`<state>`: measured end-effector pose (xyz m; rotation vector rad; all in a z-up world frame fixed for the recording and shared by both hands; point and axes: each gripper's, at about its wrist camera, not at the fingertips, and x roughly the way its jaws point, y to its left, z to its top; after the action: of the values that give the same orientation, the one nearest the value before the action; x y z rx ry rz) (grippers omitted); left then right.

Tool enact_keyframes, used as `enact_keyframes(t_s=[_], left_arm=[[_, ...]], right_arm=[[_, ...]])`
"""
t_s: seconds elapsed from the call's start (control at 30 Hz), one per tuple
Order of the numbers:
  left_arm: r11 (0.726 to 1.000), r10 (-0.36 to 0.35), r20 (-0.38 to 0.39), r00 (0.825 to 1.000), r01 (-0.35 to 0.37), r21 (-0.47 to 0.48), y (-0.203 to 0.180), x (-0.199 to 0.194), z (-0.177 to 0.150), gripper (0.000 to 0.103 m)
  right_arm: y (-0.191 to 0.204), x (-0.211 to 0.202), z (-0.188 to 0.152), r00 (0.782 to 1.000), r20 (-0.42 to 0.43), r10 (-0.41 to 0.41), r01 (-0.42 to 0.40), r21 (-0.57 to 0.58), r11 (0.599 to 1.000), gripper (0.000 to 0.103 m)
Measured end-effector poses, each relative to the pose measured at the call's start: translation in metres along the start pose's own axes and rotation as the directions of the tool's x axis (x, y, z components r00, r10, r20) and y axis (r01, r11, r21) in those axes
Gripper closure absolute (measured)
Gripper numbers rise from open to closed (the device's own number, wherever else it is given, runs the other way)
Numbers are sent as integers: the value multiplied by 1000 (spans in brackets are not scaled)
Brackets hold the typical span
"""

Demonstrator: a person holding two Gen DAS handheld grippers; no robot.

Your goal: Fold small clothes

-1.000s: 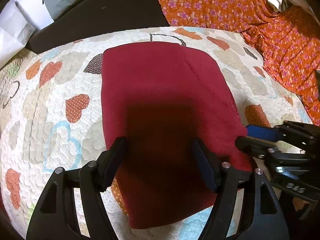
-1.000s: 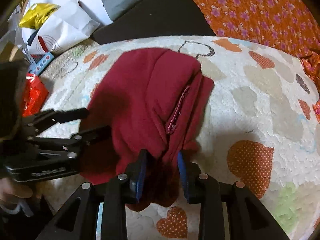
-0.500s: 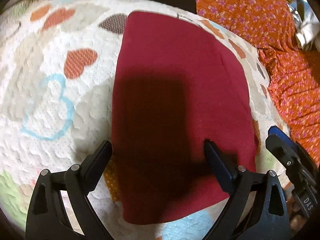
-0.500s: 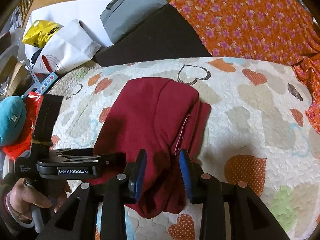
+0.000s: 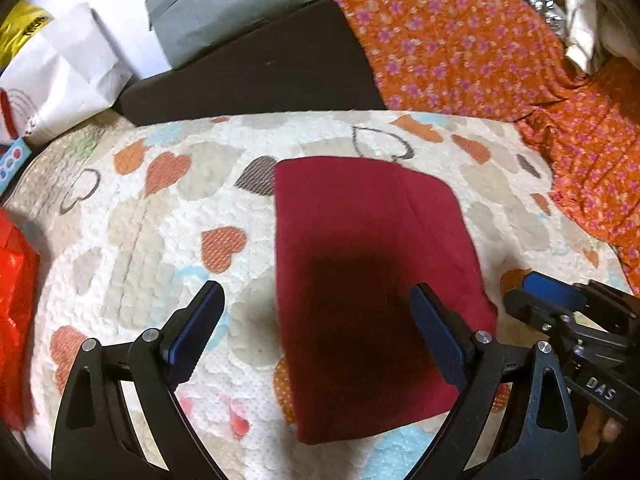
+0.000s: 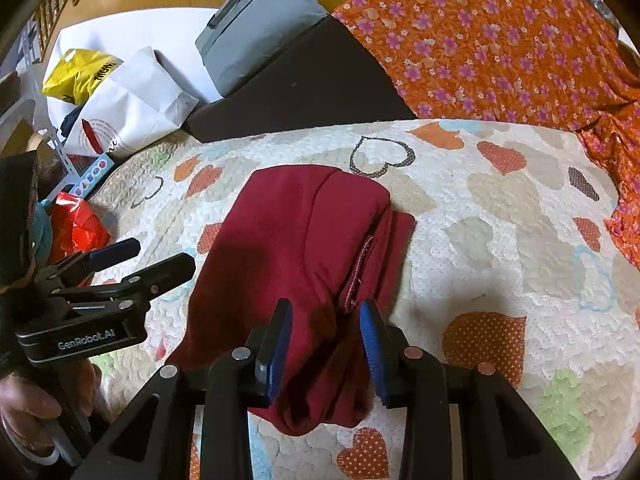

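Left wrist view: to the left of the folded maroon garment (image 5: 372, 280) the heart-print quilt (image 5: 132, 216) lies bare. The left gripper (image 5: 316, 320) has just been opening; its jaws stand wide apart above the garment's near left edge, gripping nothing. The garment lies flat mid-quilt. Right of it sits the right gripper (image 5: 540, 292); seen from its own camera (image 6: 324, 344), its jaws have been easing apart, straddling the garment's near edge, pads not pressing. Beyond the garment's right side lies orange floral cloth (image 5: 500, 52).
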<state>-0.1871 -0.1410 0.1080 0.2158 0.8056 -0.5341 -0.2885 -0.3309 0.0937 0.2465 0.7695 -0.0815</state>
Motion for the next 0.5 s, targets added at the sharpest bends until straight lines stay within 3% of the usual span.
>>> enact_keyframes(t_s=[0.17,0.5], left_arm=[[992,107,49,993,-110,57,-5,-6,-2,9],[993,104,46,994,-106,58,-2,-8,-4,9]], right_arm=[[4,-1,-2,1000,7,-18,18,0,1000,68],[4,2,-4,1000,-8,-15,15,12,1000,68]])
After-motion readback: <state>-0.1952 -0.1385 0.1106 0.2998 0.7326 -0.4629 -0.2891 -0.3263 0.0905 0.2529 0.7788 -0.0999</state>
